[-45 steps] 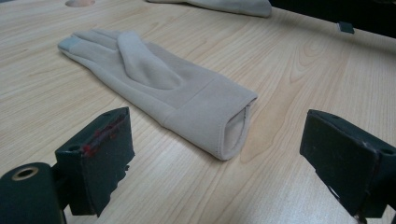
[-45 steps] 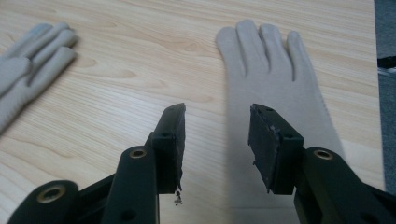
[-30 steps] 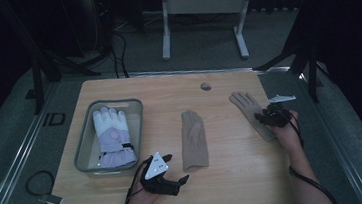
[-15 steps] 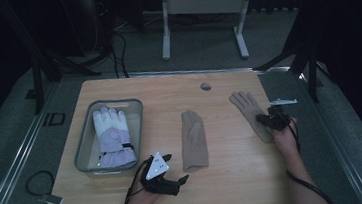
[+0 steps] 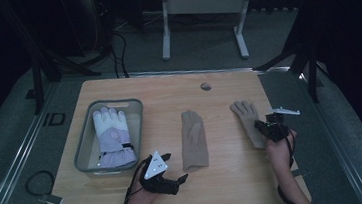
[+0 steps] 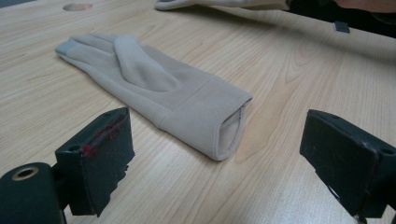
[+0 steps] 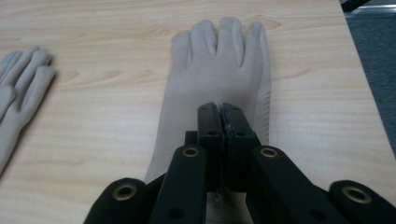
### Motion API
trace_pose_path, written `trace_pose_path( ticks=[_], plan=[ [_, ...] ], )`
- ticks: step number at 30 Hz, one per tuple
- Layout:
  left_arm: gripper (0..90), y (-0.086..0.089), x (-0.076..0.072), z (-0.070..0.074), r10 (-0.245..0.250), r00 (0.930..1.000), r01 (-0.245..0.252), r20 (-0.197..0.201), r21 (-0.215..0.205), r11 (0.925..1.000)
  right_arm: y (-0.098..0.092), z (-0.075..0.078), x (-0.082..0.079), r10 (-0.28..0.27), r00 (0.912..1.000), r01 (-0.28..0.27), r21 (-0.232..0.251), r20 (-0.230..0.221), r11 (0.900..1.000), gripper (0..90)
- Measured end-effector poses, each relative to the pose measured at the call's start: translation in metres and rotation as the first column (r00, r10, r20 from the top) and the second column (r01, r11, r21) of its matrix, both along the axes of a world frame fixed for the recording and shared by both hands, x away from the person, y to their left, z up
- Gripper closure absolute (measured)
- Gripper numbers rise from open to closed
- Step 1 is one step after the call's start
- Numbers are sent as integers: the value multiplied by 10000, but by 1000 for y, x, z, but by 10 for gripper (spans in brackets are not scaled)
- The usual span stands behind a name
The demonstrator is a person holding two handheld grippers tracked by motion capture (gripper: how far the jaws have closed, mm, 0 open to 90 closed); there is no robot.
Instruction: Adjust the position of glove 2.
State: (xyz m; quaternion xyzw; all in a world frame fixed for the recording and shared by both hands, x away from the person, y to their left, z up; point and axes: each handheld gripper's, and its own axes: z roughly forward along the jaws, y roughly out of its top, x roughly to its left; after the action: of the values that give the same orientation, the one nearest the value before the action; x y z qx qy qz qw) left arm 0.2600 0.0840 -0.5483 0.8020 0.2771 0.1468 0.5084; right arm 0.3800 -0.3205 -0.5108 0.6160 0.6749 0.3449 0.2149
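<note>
While sorting runs, stored: white padded glove [image 5: 112, 136] in grey bin [image 5: 82, 152].
Right claw [image 7: 221, 108]: just closed, pinching right beige knit glove [image 7: 219, 70].
Left claw [image 6: 233, 154]: wide, empty.
Left: middle beige glove [image 6: 154, 88] on counter [image 5: 227, 183].

Beige gloves [image 7: 212, 74]: soft matt cloth (suede-like); table [image 5: 236, 177]: smooth light wood.

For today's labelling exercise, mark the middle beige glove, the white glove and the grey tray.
middle beige glove [image 5: 194, 140], high view, palm.
white glove [image 5: 112, 136], high view, back of the hand.
grey tray [image 5: 85, 141], high view, left wall.

My wooden table [image 5: 168, 90] sits on grey floor [image 5: 204, 49]; white stand [image 5: 200, 4] behind, room dark.
</note>
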Motion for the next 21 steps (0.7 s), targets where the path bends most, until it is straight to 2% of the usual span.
trace_pose_path(
  ticks=[1, 2, 5, 6, 11, 13, 21],
  plan=[
    [97, 0, 0, 0, 0, 10000, 0, 0, 0, 10000, 0, 0, 0, 0, 10000, 0, 0, 0, 10000, 876],
    [97, 0, 0, 0, 11, 10000, -11, -9, 39, 10000, 3, 3, -9, -47, 10000, 47, -44, 6, 10000, 876],
    [97, 0, 0, 0, 0, 10000, 0, -6, 21, 10000, 4, 4, -14, -78, 10000, 78, -13, 54, 10000, 876],
    [97, 0, 0, 0, 13, 10000, -13, 2, -7, 10000, 8, 6, -27, -197, 9997, 196, 107, 119, 9998, 875],
    [97, 1, 0, 2, 34, 10000, -34, 49, -32, 10000, 19, -3, -42, 88, 9999, -87, 79, -131, 9999, 874],
    [97, 1, 0, 1, 30, 10000, -30, 37, -48, 10000, 21, -6, -46, 134, 9997, -129, 275, -194, 9995, 872],
    [97, 0, 0, 1, 8, 10000, -8, 35, -14, 10000, 34, -19, -51, 367, 9983, -362, 116, -444, 9993, 858]
  ],
)
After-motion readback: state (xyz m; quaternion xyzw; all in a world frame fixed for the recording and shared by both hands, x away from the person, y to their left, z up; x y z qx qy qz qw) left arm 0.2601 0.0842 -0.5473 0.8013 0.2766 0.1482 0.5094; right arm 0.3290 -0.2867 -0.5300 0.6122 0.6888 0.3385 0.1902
